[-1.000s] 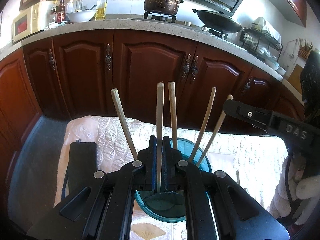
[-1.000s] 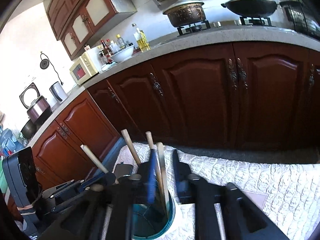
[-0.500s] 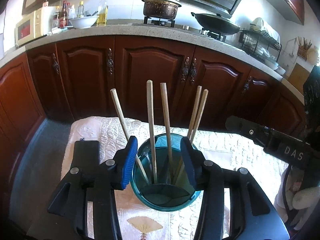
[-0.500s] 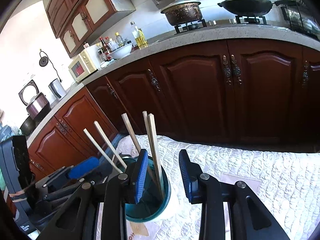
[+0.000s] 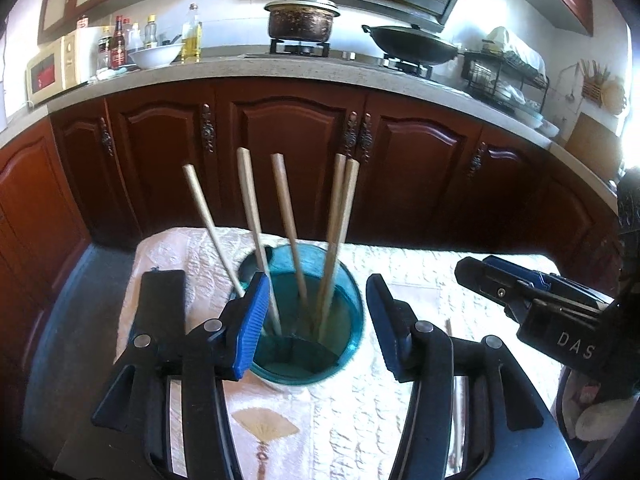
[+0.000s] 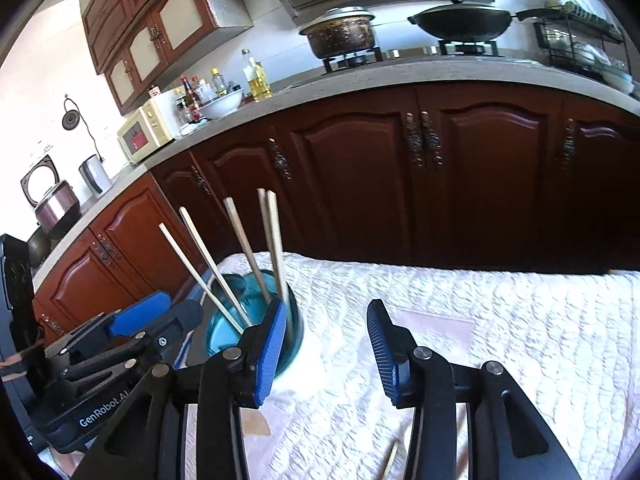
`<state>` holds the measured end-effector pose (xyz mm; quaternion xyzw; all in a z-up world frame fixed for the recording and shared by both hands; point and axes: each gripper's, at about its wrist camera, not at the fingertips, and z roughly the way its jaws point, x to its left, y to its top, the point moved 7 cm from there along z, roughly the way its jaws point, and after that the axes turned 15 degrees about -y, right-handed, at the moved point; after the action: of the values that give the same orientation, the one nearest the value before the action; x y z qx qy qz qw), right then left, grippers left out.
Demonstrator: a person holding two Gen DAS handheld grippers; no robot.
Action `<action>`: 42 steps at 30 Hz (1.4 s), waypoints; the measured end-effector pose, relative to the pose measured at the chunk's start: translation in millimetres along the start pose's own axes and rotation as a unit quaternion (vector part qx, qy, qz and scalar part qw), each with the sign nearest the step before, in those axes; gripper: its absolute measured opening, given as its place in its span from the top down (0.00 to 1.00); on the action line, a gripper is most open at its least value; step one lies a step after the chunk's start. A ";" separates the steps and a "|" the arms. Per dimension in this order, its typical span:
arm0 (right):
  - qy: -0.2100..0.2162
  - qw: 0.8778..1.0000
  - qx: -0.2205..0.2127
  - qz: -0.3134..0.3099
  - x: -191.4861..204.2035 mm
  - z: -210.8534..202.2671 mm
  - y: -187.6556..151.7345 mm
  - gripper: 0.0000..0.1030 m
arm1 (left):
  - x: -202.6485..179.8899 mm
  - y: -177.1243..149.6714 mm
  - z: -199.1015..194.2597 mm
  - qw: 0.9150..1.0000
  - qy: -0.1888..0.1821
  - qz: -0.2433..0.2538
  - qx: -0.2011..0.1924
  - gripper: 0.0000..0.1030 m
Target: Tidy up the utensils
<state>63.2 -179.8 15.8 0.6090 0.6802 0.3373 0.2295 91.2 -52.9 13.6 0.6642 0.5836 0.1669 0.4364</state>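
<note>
Behind the white quilted cloth (image 5: 400,268) we see dark red wooden cabinet doors (image 5: 296,152). On the cloth stands a round teal plastic holder (image 5: 352,320) with five wooden chopsticks (image 5: 288,224) leaning inside. Our left gripper (image 5: 316,320), fingers spread, frames it; our right gripper (image 6: 328,344), also spread and holding nothing, is just beside it.

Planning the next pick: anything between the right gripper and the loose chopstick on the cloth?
Nothing visible. The right gripper, jaws open, hangs above bare cloth; the loose chopstick lies beneath it. The teal holder stands off to its left.
</note>
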 end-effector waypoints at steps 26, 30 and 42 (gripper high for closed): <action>-0.110 0.993 0.035 0.030 -125.8 -42.8 -82.1 0.58 | -94.1 -53.8 34.0 0.993 -0.082 0.030 0.074 0.40; -0.108 0.992 0.056 0.044 -139.4 -34.2 -97.1 0.58 | -92.7 -64.4 46.5 0.989 -0.102 0.013 0.104 0.40; -0.069 0.985 0.147 0.065 -141.7 29.3 -144.0 0.68 | -79.4 -131.8 93.2 0.970 -0.114 0.017 0.214 0.47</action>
<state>9.1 -318.2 -124.1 0.7008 0.6639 0.2047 0.1619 55.4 -170.1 -118.1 0.7663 0.5411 -0.0312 0.3450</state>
